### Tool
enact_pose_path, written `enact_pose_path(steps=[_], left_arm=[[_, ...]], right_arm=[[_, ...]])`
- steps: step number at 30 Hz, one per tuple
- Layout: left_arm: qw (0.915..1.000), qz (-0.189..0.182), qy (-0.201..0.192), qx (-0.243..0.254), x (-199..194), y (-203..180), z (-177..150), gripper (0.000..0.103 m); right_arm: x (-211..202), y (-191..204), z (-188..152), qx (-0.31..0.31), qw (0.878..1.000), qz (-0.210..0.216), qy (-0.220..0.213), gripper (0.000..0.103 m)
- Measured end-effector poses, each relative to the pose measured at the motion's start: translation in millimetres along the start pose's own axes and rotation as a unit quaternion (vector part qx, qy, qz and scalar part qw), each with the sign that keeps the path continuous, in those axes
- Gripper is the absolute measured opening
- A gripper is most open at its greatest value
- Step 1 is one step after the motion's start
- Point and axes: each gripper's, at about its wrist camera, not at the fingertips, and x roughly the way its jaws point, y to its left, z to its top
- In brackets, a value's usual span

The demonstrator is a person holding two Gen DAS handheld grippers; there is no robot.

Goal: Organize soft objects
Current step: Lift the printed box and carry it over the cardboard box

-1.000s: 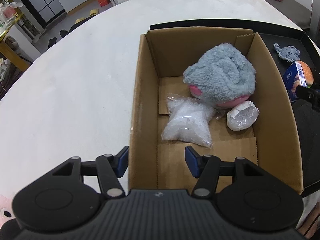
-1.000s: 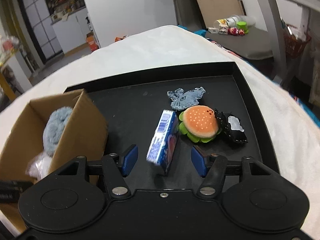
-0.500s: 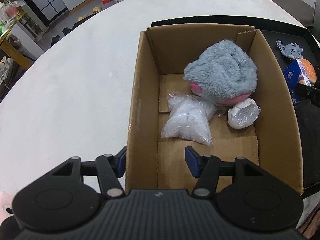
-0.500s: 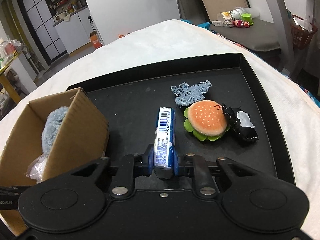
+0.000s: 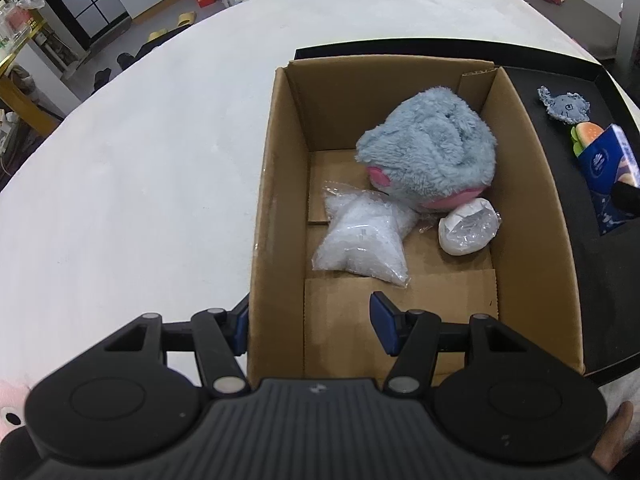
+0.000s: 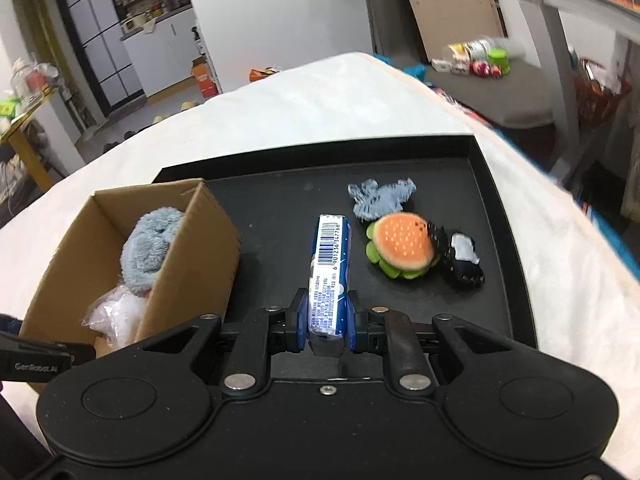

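My right gripper (image 6: 327,322) clamps the near end of a blue tissue pack (image 6: 330,268), which juts forward from between the pads, above the black tray (image 6: 504,216). Beyond it lie a burger plush (image 6: 402,250) and a grey plush (image 6: 380,198). My left gripper (image 5: 310,322), jaws apart, straddles the cardboard box's (image 5: 276,200) near wall without gripping it; a grey stuffed toy (image 5: 430,152) sits inside.

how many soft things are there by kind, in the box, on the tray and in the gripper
plush toys: 4 (grey plush in the cardboard box; grey elephant, burger, black plush on the black tray)
clear bags: 2 (bag, bag)
tissue packs: 1 (tissue pack in right gripper)
total: 7
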Motion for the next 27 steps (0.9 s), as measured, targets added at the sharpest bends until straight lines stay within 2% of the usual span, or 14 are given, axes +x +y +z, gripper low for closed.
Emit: enact_pose_path(steps=[22,27], left_arm=[[0.9985,-0.047,-0.016,-0.021,-10.1,21.5,-7.6,0.054],[0.9979,-0.057,-0.018,-0.024,-8.4,27.1,-10.8,0.046]], right_arm=[[-44.1,49.5,28.6,-0.056,0.998,0.018,-0.035,0.018],[-44.8,68.5,31.2,-0.073,0.996,0.023,-0.038,0.018]])
